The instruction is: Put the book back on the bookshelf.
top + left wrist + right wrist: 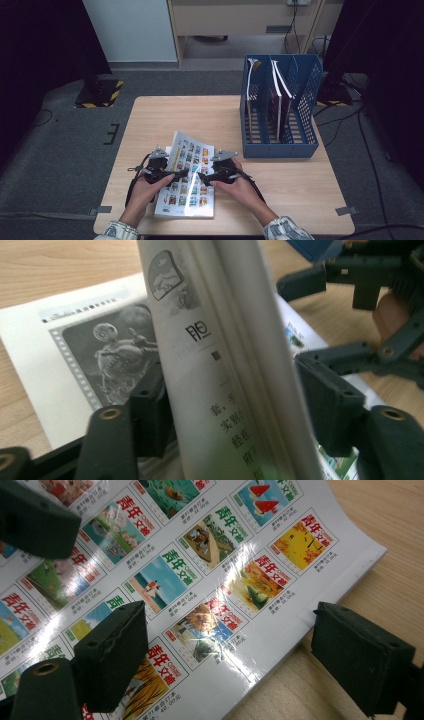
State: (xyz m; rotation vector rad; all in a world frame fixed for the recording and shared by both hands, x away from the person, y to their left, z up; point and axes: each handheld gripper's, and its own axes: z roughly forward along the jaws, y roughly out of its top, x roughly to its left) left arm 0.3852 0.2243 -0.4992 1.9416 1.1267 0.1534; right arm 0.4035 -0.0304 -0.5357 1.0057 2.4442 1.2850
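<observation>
High view: a magazine (187,182), its glossy cover printed with rows of small coloured pictures, lies on the near part of the wooden surface (300,180). The left gripper (172,176) and right gripper (202,177) meet over it; a blue file rack (280,145) stands well apart, far right.

Left gripper view: the fingers (150,415) stand partly open around lifted pages, the right one touching them; whether they pinch I cannot tell.

Right gripper view: the fingers (360,655) gape wide, straddling the cover's edge, holding nothing.
</observation>
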